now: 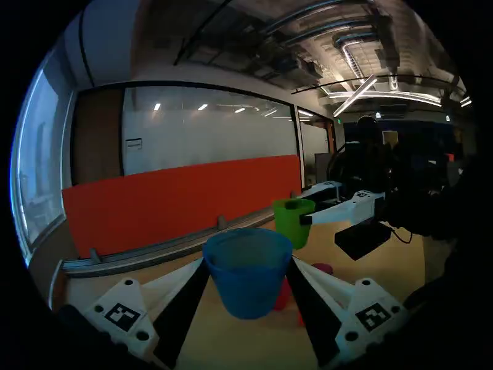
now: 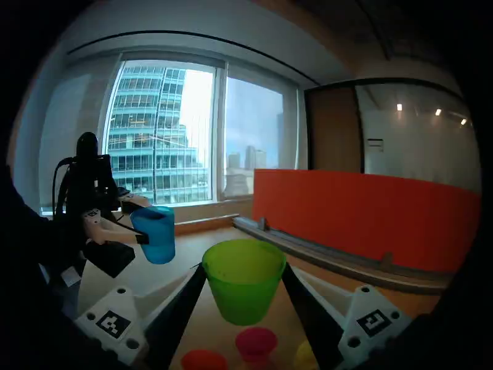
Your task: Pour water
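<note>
Contents unclear, left claw (image 1: 248, 264) clamping blue cup (image 1: 248, 287), right claw (image 2: 244, 270) green cup (image 2: 244, 293)

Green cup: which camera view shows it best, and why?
The right gripper view: the green cup sits large and central in the right gripper, rim and inside visible. The left gripper view shows the green cup small and farther off, side-on.

left white two-finger gripper (image 1: 248, 262), held level, clamps a blue plastic cup (image 1: 246, 290) upright; right white two-finger gripper (image 2: 242, 268) clamps a green plastic cup (image 2: 243, 296) likewise.
</note>
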`<action>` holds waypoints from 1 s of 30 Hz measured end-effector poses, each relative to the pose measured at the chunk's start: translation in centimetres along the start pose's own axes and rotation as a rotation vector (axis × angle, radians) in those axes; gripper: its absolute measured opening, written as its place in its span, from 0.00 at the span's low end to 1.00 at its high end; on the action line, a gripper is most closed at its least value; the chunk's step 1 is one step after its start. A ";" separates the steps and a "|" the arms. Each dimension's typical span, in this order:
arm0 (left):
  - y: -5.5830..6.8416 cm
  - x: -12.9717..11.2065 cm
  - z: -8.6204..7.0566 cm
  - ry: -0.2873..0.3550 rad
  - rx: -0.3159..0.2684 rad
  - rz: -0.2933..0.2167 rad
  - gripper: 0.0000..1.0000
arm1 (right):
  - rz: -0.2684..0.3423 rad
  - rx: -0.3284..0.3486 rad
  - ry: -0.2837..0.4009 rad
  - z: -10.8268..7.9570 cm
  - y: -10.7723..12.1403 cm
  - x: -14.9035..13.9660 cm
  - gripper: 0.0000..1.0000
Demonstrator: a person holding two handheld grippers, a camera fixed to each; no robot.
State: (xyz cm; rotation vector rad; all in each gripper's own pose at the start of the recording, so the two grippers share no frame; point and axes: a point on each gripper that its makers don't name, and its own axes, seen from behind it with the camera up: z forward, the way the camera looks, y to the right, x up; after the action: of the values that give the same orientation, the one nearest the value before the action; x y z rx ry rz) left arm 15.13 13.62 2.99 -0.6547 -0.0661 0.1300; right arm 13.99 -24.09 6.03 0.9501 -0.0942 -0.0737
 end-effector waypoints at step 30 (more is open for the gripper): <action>0.0 3.8 1.8 0.017 0.009 0.141 0.85 | -0.015 0.044 -0.014 -0.5 -2.4 -2.9 0.91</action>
State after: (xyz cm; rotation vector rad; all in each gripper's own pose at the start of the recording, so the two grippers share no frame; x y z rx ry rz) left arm 18.69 15.27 4.47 -0.6518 -0.0024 0.2608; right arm 11.07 -24.82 3.66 0.9945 -0.1023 -0.0928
